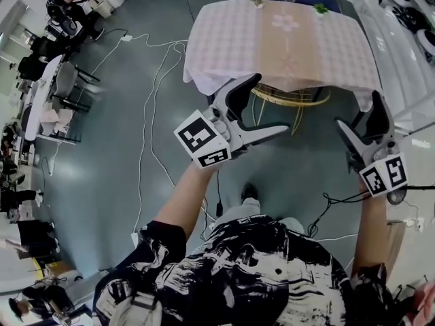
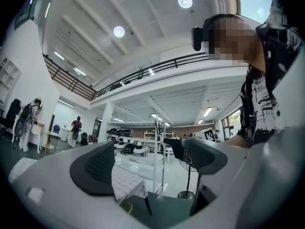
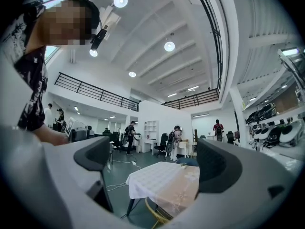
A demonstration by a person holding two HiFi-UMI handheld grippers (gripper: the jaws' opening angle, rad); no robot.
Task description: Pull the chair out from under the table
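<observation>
You are at the approach step: the chair (image 1: pixel 292 99) sits tucked under the near edge of the cloth-covered worktop (image 1: pixel 272 39), only its curved yellow back rim showing, and neither gripper touches it. Your left gripper (image 1: pixel 272 104) and right gripper (image 1: pixel 358 113) hang in front of it, fingers spread wide and empty. Next, I judge, you should reach down, close fingers on that rim and draw it straight towards you.

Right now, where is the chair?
In the head view, the chair is tucked under the near edge of the table, slightly right of centre.
</observation>
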